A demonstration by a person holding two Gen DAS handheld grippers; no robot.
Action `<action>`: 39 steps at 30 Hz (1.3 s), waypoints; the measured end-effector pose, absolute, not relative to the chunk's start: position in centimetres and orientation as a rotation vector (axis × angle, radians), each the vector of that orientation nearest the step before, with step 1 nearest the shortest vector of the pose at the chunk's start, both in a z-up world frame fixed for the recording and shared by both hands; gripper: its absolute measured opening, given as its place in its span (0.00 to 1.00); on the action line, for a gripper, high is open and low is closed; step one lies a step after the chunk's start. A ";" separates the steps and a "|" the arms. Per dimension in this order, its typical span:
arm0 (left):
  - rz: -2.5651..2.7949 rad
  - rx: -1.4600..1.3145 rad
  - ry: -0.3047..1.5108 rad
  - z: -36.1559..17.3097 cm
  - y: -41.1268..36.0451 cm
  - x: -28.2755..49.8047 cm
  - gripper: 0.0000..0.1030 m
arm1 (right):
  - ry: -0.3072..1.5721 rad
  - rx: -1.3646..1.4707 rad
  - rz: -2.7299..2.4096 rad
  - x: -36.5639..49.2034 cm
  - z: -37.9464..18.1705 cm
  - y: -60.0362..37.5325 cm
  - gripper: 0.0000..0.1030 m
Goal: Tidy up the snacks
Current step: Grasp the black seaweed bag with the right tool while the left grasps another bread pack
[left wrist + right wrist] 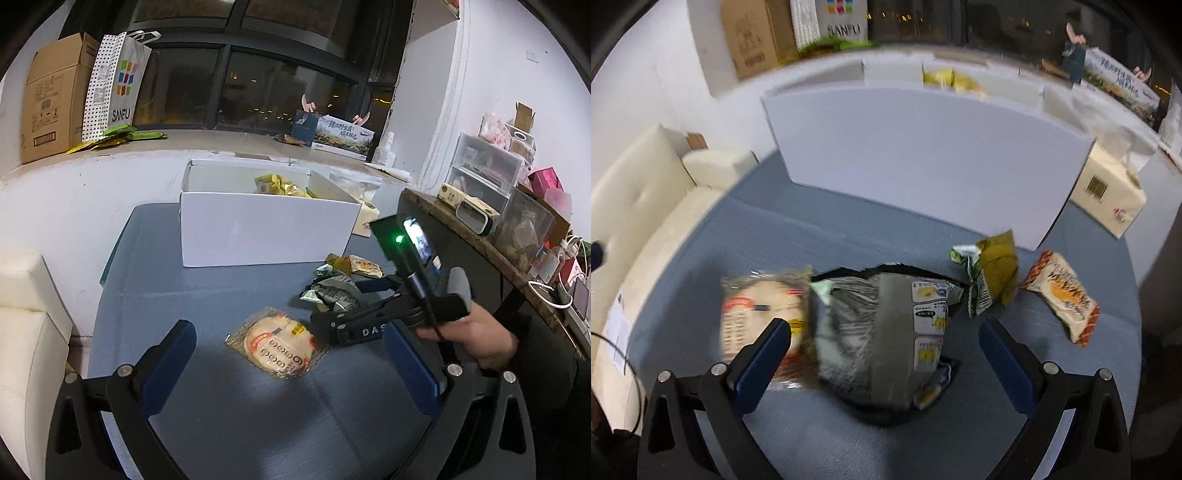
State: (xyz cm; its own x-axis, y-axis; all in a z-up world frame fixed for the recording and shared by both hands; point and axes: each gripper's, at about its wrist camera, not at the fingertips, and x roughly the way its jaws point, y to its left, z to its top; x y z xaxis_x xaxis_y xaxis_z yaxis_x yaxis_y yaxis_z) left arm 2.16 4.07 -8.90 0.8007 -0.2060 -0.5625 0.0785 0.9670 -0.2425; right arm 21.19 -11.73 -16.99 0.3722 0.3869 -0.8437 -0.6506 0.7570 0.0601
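- In the left wrist view, the left hand-held gripper (291,373) hung above the blue worktop (207,295) with its two fingers wide apart and nothing between them. A round flat cake packet (277,345) lay just ahead of it.
- Further in the same view stood the white box (266,229), open at the top, with yellow snack packets (282,184) already inside. So the sorting seemed partly done — several snacks were not yet in the box.
- The right hand-held gripper (332,295) reached into the small pile of snacks at the right of the cake packet.
- In the right wrist view, which was blurred, the right hand-held gripper's fingers stood apart on both sides of a grey crumpled bag (886,325), not yet pressing it.
- An olive-green packet (991,273) and an orange-edged packet (1062,295) lay near, at the right.
- I judge the step in hand was picking up the grey bag. The next move called for closing the fingers on it alone — the cake packet touched its left edge — and then carrying it to the white box.
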 end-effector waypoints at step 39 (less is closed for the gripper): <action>-0.229 -0.014 0.912 -18.7 1.1 12.1 0.78 | 0.826 0.000 0.728 16.2 -11.7 -22.0 0.51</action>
